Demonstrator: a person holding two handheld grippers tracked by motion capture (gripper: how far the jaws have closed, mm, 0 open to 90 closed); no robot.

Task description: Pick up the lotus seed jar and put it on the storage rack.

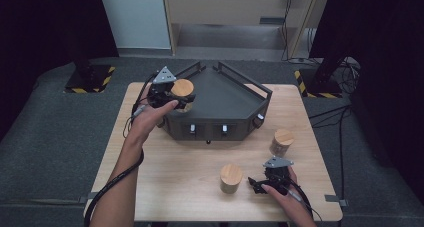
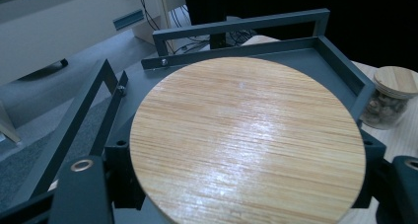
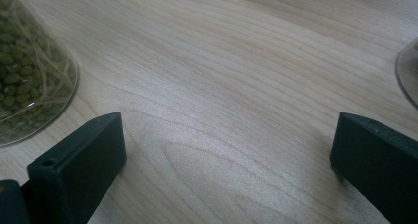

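My left gripper is shut on a glass jar with a round bamboo lid and holds it over the left corner of a dark grey railed corner rack. In the left gripper view the lid lies between the two black jaws, with the rack's rails behind it. Near the table's front right, my right gripper stands open and low over the wood, its jaws pointing left. Bare tabletop lies between its fingers. A bamboo-lidded jar stands just left of it, seen as a jar of green beans.
Another bamboo-lidded jar with brownish contents stands on the table right of the rack, also seen as the jar beyond the rack. A glass edge shows at the right. The wooden table ends close to both forearms.
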